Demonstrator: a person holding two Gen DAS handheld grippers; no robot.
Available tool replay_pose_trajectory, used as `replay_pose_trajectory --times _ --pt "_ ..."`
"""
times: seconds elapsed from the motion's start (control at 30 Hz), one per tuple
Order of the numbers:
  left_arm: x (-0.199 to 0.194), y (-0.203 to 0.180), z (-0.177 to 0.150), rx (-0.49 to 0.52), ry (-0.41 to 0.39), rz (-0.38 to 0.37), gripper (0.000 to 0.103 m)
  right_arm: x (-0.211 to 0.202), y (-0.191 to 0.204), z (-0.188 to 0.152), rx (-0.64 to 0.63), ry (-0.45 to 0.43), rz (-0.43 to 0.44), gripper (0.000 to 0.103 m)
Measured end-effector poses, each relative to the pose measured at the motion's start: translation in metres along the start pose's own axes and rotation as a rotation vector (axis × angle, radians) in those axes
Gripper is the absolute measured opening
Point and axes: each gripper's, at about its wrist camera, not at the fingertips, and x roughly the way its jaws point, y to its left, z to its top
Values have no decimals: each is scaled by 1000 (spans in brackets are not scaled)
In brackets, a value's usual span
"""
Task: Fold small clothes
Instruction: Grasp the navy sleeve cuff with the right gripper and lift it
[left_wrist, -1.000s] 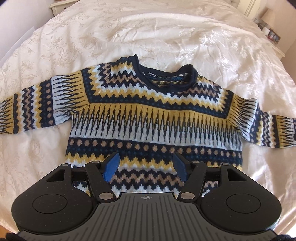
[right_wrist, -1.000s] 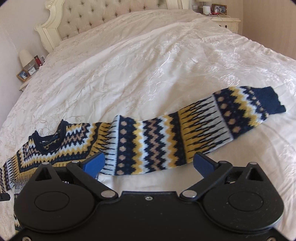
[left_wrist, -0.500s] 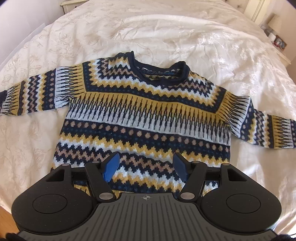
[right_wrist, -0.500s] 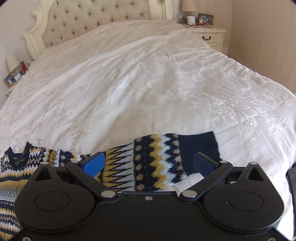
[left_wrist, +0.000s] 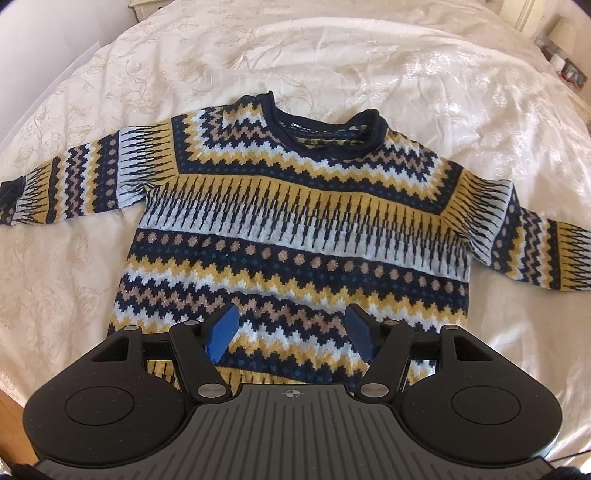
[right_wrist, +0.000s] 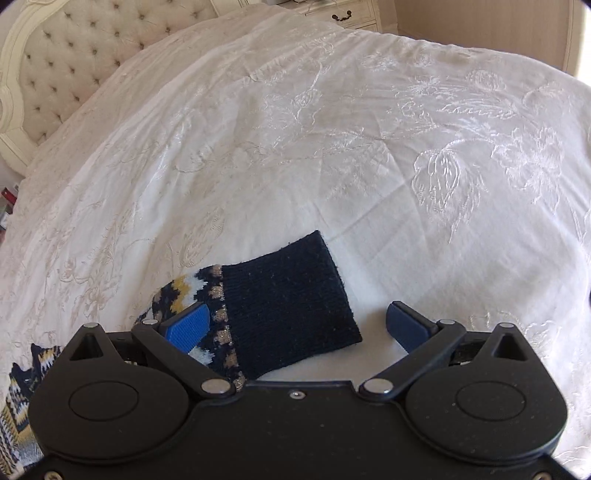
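The patterned knit sweater (left_wrist: 299, 225) lies flat and face up on the bed, its navy, yellow, white and tan zigzag bands running across the body and both sleeves spread out to the sides. Its navy rolled neckline (left_wrist: 325, 129) sits at the far end from my left claw (left_wrist: 291, 330), and the hem runs just under that claw's fingers. My left claw is spread wide with nothing between its blue pads (left_wrist: 221, 334); it hangs over the lower middle of the sweater body, and I cannot tell whether the tips touch the knit.

My right claw (right_wrist: 295, 326) is out at the end of one sleeve. The navy ribbed cuff (right_wrist: 291, 306) lies between its two fingers, nearer the left-hand pad (right_wrist: 188, 326), which overlaps the patterned part of the sleeve just behind the cuff. The right-hand pad stands apart from the cuff, over bare bedding. This claw is also wide open and grips nothing. The rest of the sleeve runs back to the left, under the claw's body.

Beyond both claws stretches the cream embroidered bedspread (right_wrist: 332, 147), lightly creased and covered in a floral stitch. Farther off from my right claw, up to the left, stands a tufted cream headboard (right_wrist: 70, 55), and straight ahead past the bed is a pale chest of drawers (right_wrist: 343, 14).
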Motion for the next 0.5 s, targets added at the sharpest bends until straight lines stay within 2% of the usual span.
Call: replay_pose_trajectory --times 0.03,0.1,0.13,0.17,0.2,0.33,0.5 --pt "0 -2 0 6 0 -2 62 0 0 -1 6 -5 15 97" --pt "0 -4 2 22 0 -7 62 -1 1 -2 11 -9 17 69" --pt "0 -5 3 29 -1 -10 62 -2 1 -1 10 -11 10 63" --pt "0 -6 4 37 -2 -12 62 -2 1 -1 10 -11 25 49" --pt "1 -6 5 44 -3 -14 62 -4 2 0 14 -13 39 42" --pt "2 -3 10 56 -9 -24 62 -15 21 1 -13 -37 42 29" --pt "5 11 15 64 -16 -35 62 -39 63 5 -30 -99 113 28"
